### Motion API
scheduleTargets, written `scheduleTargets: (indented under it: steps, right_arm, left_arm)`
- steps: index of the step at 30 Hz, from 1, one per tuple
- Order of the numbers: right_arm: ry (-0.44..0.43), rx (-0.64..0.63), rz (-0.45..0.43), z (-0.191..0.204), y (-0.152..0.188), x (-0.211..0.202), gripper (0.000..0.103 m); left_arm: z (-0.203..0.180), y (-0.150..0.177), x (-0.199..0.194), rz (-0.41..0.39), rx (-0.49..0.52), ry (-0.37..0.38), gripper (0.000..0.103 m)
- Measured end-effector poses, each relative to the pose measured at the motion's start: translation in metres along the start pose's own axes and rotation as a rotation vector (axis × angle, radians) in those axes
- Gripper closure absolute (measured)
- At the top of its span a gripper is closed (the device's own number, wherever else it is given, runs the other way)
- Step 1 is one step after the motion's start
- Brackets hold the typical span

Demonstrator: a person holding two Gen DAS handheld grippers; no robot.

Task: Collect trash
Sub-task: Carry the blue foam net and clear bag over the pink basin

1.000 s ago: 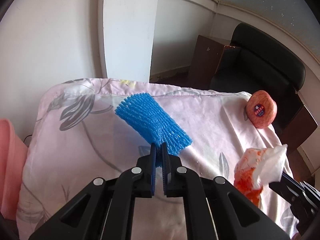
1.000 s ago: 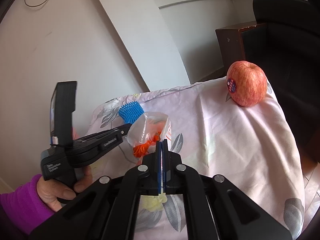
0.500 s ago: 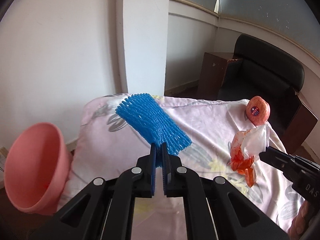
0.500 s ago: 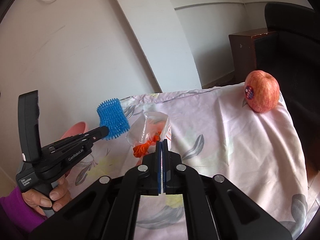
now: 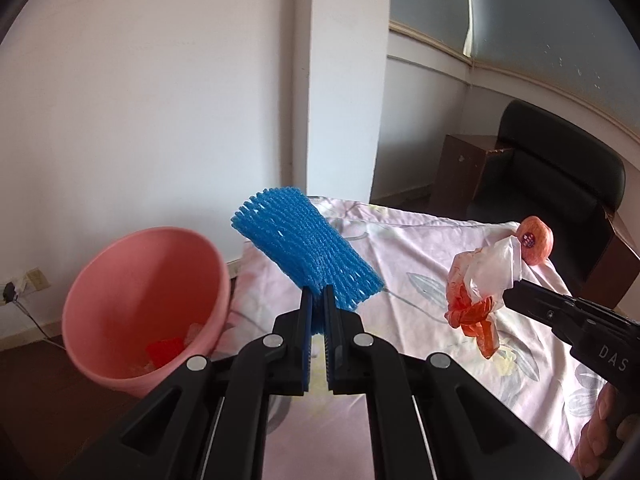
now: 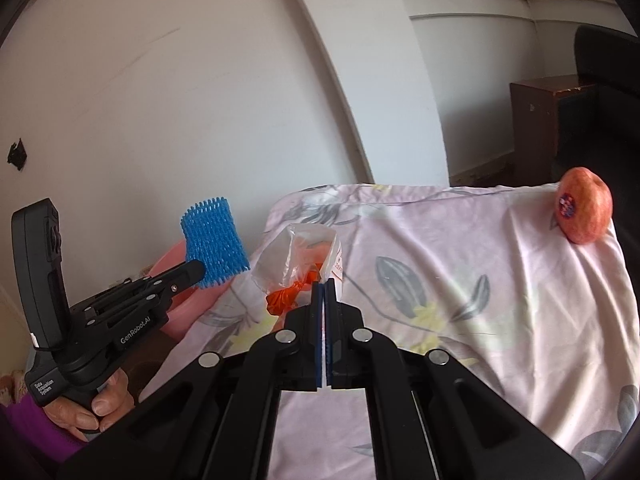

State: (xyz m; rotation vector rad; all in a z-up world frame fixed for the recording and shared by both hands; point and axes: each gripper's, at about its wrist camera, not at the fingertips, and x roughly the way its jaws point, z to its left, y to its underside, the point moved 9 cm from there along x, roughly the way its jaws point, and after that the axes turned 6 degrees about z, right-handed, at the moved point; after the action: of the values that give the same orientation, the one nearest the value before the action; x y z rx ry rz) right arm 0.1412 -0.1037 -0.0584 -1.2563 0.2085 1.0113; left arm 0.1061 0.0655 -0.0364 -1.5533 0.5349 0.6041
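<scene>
The step in hand looks like carrying both pieces of trash to the pink bin, which stands just beside the left edge of the cloth-covered counter and already holds some scraps. To do it well, bring each piece fully over the bin's mouth before letting go: both are very light and could drift or catch on the rim, so the release should be low and inside the opening.

The left tool is clenched on the lower end of the blue foam net, which sticks up and forward from the jaws, in the air just right of the bin's rim. The right tool is clenched on the clear plastic bag with orange scraps, hanging above the counter, farther from the bin than the net. The apple sits at the counter's far corner, well away from the bin.
</scene>
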Motion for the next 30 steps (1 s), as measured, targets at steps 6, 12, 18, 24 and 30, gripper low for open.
scheduleTargets:
  steps: [6,12,18,24,30]
  right_arm:
    - [-0.040,-0.055,0.009,0.034,-0.004,0.007,0.102]
    - [-0.084,-0.114,0.004,0.074,-0.014,0.018,0.102]
    - [-0.122,-0.175,0.008,0.111,-0.020,0.034,0.102]
    - [-0.159,-0.215,0.014,0.141,-0.026,0.051,0.102]
    - [-0.174,-0.237,0.031,0.161,-0.028,0.071,0.102]
  left_arm:
    - [0.031,0.005,-0.020,-0.032,-0.040,-0.042,0.099]
    - [0.065,0.012,-0.036,-0.054,-0.088,-0.083,0.099]
    - [0.097,0.018,-0.045,-0.060,-0.136,-0.120,0.099]
    - [0.125,0.021,-0.050,-0.068,-0.169,-0.157,0.099]
    - [0.150,0.024,-0.045,-0.057,-0.207,-0.181,0.099]
